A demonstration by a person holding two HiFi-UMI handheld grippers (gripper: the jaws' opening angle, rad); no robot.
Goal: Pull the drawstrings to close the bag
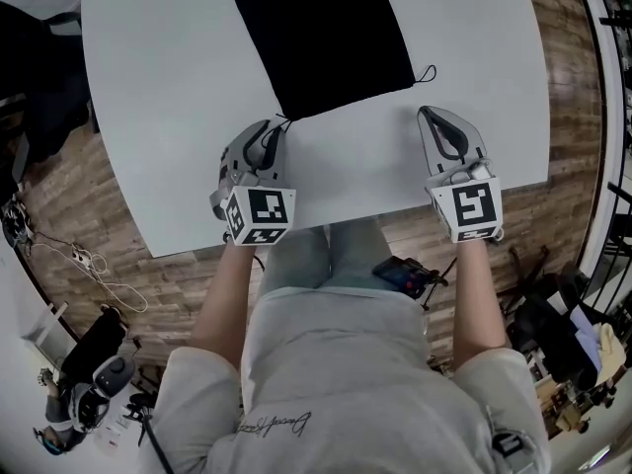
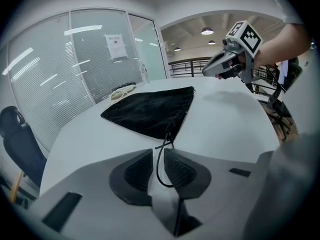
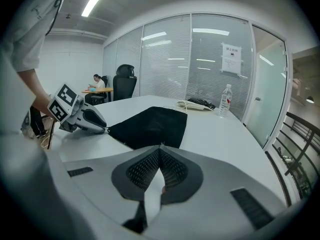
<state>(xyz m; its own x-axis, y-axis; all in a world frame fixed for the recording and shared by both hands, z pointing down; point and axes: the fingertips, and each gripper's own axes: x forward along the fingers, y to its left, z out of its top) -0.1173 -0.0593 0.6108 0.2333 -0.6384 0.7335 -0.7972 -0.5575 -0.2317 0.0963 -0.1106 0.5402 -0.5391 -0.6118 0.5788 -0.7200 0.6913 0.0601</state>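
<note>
A black drawstring bag (image 1: 316, 38) lies flat on the white table (image 1: 158, 117). My left gripper (image 1: 278, 126) is at the bag's near left corner. In the left gripper view its jaws (image 2: 158, 156) stand a narrow gap apart, with the thin black drawstring loop (image 2: 159, 166) lying between the pads and no pad pressing on it. The bag (image 2: 150, 111) spreads out just beyond. My right gripper (image 1: 427, 115) rests on the table to the right of the bag, shut and empty (image 3: 160, 151). The other drawstring loop (image 1: 427, 72) pokes out at the bag's near right corner, ahead of it.
The table's near edge (image 1: 346, 210) runs just behind both grippers. At the far end of the table stand a water bottle (image 3: 226, 100) and a pile of cable and devices (image 3: 197, 104). An office chair (image 3: 125, 81) and glass walls lie beyond.
</note>
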